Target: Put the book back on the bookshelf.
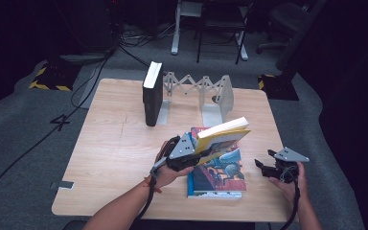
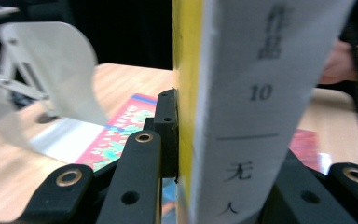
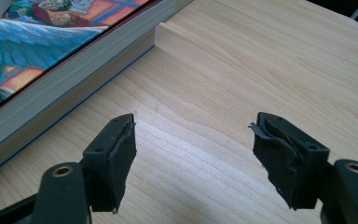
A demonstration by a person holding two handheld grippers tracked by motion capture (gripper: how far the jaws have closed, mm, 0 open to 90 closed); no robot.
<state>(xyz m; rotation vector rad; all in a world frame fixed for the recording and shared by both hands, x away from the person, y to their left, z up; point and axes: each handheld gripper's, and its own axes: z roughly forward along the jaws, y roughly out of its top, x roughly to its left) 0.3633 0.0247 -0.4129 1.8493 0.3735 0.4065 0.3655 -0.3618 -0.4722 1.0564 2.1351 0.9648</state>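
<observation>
My left gripper (image 1: 196, 151) is shut on a yellow-covered book (image 1: 223, 136) and holds it tilted above the table. In the left gripper view the jaws clamp its yellow cover and white spine (image 2: 256, 93), which bears printed characters. Beneath it a thick book with a colourful illustrated cover (image 1: 218, 175) lies flat near the table's front edge. My right gripper (image 1: 261, 165) rests to the right of that flat book, open with nothing between its pads (image 3: 121, 158). The flat book's page edge (image 3: 51, 98) runs along the left of the right gripper view.
A black book (image 1: 152, 93) stands upright at the left end of a white expandable book rack (image 1: 196, 86) at the back of the wooden table (image 1: 120, 143). The rack's right end plate (image 1: 223, 93) stands behind the raised book. Chairs and cables lie beyond the table.
</observation>
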